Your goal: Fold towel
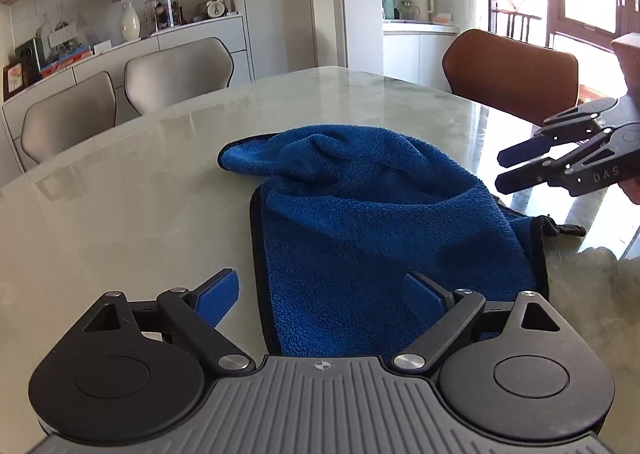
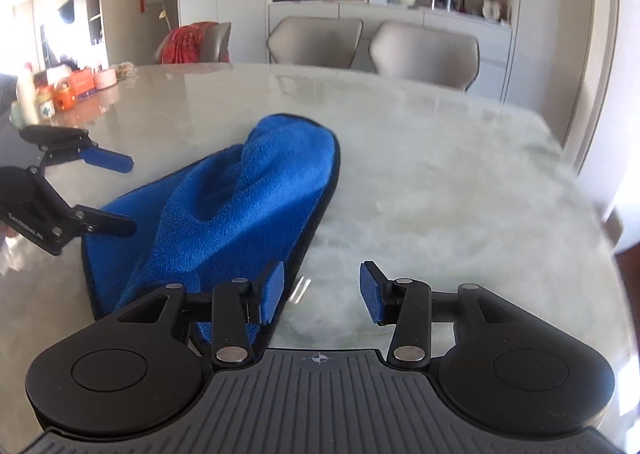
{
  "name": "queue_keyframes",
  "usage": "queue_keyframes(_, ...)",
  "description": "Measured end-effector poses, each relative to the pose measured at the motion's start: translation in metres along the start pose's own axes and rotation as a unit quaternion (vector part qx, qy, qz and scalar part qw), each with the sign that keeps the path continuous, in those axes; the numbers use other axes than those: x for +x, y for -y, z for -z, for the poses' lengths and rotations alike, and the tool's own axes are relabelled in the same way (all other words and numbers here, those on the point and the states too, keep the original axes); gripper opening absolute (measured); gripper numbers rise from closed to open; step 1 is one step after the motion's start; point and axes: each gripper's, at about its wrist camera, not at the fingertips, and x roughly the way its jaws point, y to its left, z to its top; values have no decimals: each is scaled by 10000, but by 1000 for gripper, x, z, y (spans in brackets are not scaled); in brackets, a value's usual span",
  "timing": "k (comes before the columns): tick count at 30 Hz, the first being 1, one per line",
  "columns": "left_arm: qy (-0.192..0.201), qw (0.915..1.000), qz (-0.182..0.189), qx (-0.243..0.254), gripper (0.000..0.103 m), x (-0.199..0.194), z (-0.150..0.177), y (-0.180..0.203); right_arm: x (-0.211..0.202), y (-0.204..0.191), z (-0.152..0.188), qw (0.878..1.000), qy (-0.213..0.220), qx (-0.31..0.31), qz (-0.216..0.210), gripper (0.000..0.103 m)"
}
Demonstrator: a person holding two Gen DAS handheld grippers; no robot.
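A blue fleece towel [image 1: 380, 222] with a dark hem lies crumpled and bunched on the marble table [image 1: 120, 194]. My left gripper [image 1: 324, 294] is open, its fingers spread over the towel's near edge, holding nothing. My right gripper [image 1: 504, 170] shows at the right of the left wrist view, hovering above the towel's right side, jaws slightly apart. In the right wrist view the towel [image 2: 240, 206] lies left of centre. My right gripper [image 2: 322, 294] is open and empty beside its near corner. The left gripper [image 2: 128, 194] is open at the towel's left.
Two grey chairs [image 1: 132, 90] stand at the far side and a brown chair [image 1: 516, 74] at the right. Jars and boxes [image 2: 68, 90] sit on the table's far left. A sideboard with a vase [image 1: 130, 20] lines the wall.
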Motion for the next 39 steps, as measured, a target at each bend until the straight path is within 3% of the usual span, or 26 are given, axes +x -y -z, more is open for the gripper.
queue_keyframes(4,-132,9999,0,63,93,6,-1,2,14,-5,1,9998,-89,23,-198,45)
queue_keyframes(9,-276,9994,39,-214,99,8,0,-7,26,-11,-5,9995,-130,98,-275,70)
queue_keyframes(11,-318,9988,40,-382,99,9,1,-11,28,-16,-3,9995,-91,63,-286,70)
queue_keyframes(13,-290,9988,39,-405,99,8,3,-12,29,-27,0,9994,-30,-268,-212,65)
queue_keyframes(17,-289,9987,76,-407,87,5,1,-9,26,-38,4,9983,50,-495,-305,31)
queue_keyframes(19,-283,9987,93,-413,72,2,-1,-8,23,-42,5,9979,80,-564,-293,19)
queue_keyframes(21,-293,9986,157,-423,29,-2,-3,-6,20,-42,5,9978,119,-629,-168,11)
queue_keyframes(23,-345,9984,136,-426,20,-6,-4,-4,13,-38,6,9980,161,-617,-14,11)
queue_keyframes(27,-376,9987,-110,-313,14,-12,-1,2,-7,-23,13,9975,222,-524,410,11)
queue_keyframes(34,-467,9980,-355,-226,13,-31,9,9,-46,-5,34,9954,169,-372,868,10)
queue_keyframes(39,-488,9980,-369,-138,14,-45,16,16,-59,-1,49,9956,39,-318,885,10)
